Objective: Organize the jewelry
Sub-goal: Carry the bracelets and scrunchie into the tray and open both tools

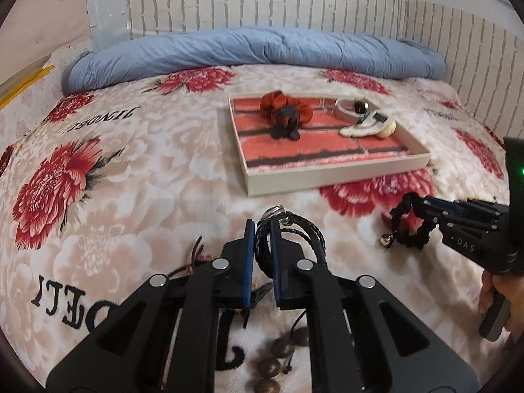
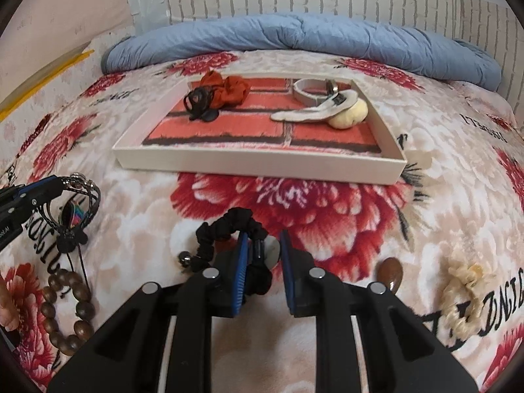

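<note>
Plush bedspread (image 2: 229,190), cream with large red flowers and black lettering, covers the work surface; white brick-pattern walls stand behind.

Nearest items: one wooden bead bracelet (image 2: 65,308) of round brown beads, one glossy brown oval stone (image 2: 389,273), one cream scrunchie (image 2: 461,298), all lying loose on the spread.

Two grippers present. Left gripper (image 1: 262,229): jaws closed tight on one black braided cord bracelet (image 1: 294,232) with metal rings at its top, lifted off the spread. One dark tasselled ornament with a multicoloured patch (image 2: 70,219) lies just beside it. Right gripper (image 2: 262,239): jaws narrowed, a gap visible between the blue pads; one black ruffled fabric band (image 2: 226,229) carrying a small metal bell is pinched against its left pad. One hand (image 1: 491,291) is visible on the right gripper's handle.

Farther: one shallow white rectangular tray (image 2: 262,163), lined with red brick-print fabric. Contents: one rust-red scrunchie (image 2: 229,90), one black item (image 2: 198,104) touching it, one grey band with a clasp (image 2: 311,90), one white fleecy strip (image 2: 311,113), one pale yellow soft ball (image 2: 350,114).

Farthest: one rolled blue quilt (image 2: 294,39) against the wall.
</note>
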